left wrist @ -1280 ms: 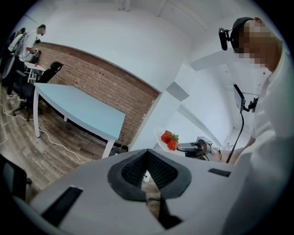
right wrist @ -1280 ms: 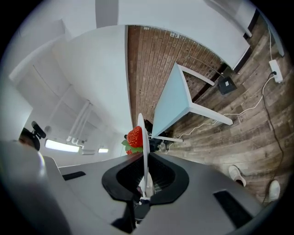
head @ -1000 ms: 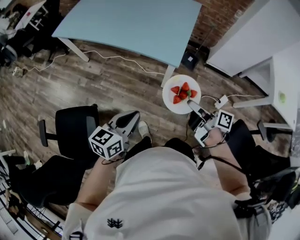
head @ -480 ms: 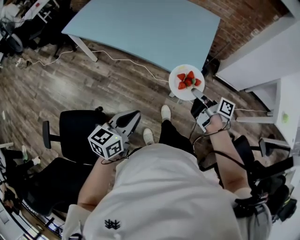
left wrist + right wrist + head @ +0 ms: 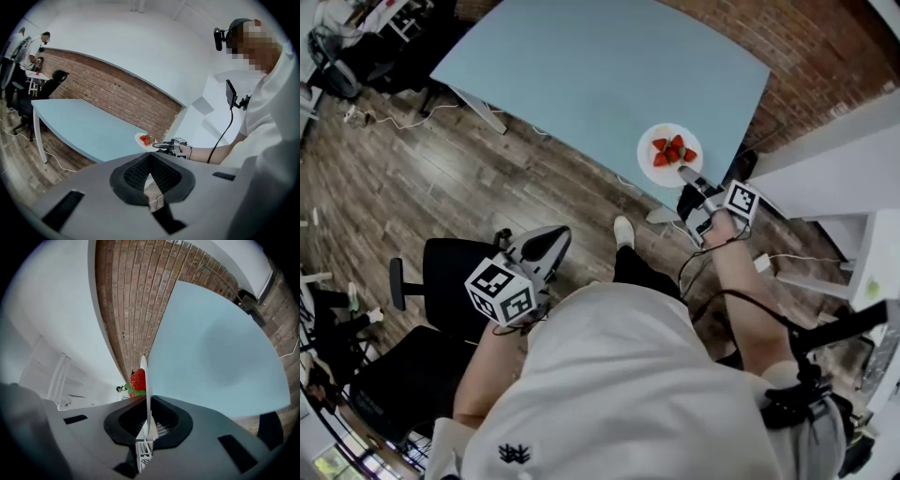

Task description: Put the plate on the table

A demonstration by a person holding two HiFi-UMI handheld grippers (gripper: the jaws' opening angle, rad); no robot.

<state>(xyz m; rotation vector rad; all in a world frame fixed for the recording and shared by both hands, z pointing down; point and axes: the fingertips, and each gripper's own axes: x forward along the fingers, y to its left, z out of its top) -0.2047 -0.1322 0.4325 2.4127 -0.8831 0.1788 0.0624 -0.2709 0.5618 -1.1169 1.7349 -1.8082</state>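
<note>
My right gripper (image 5: 682, 174) has its jaws clamped on the near rim of the white plate (image 5: 660, 172). Nearly the whole plate, with the strawberries (image 5: 673, 150) heaped on it, sticks out beyond the jaw tips, and that thin bite is my main worry. The load sits well ahead of the pads, so I judge that any jolt or quick stop could lever the rim round in the grip and let the far edge sag. If the plate tips, the strawberries will roll away from the jaws and off. From the head view the plate hangs over the near edge of the light blue table (image 5: 600, 75), close to its corner, and I cannot tell whether it touches the top yet. If I open the jaws here, too much of the plate may overhang and it could topple to the wooden floor (image 5: 441, 187). I would want it carried further ahead of the jaws, over the table proper, before letting go. Coming down too low on the way in could knock the plate's underside against the table edge and jar it loose. Dropping it from a height would bounce the fruit. My left gripper (image 5: 150, 160) has its jaws together on nothing. It hangs back well to the left of the right jaws, so it cannot steady the plate if it slips.
</note>
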